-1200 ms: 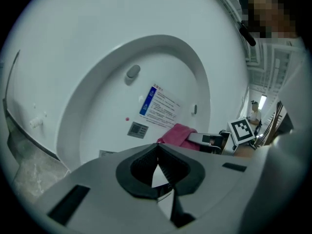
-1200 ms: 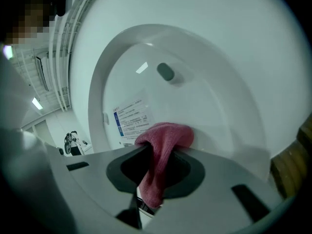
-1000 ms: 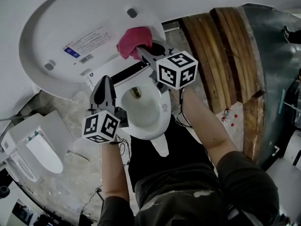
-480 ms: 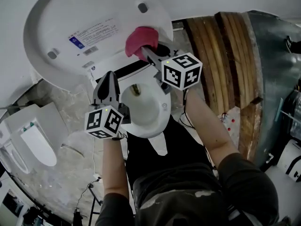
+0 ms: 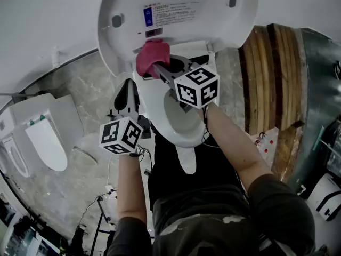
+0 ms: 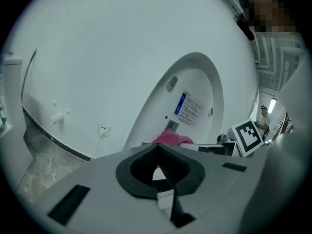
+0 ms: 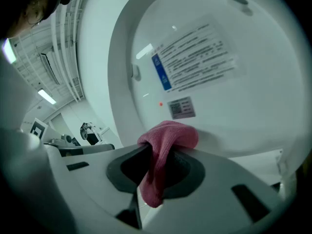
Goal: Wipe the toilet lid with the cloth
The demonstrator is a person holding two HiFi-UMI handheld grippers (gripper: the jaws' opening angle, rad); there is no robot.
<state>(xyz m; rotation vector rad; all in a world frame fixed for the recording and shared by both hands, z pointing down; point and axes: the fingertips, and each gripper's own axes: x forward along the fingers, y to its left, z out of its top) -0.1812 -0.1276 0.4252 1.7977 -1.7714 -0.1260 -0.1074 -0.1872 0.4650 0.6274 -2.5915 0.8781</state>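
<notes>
Toilet lid (image 5: 213, 31) is standing raised, with the right gripper (image 5: 155, 68) clamping the pink cloth (image 5: 151, 55) at its lower edge. Left gripper (image 5: 127, 89) is idling closed and empty. Most of the wiping is seemingly remaining.

Marbled floor (image 5: 74, 97), toilet (image 5: 184, 135), second toilet (image 5: 45, 143) beside

Surroundings: a second toilet (image 5: 42, 143), wooden boards (image 5: 266, 73) and a marbled floor (image 5: 80, 95) are shown.
The second toilet is stood at the left of the head view, and the boards are laid at the right. Dark cables (image 5: 101, 201) are trailed over the floor. On the white wall (image 6: 97, 57) a socket (image 6: 102, 129) and a small fitting (image 6: 58, 117) are mounted.
</notes>
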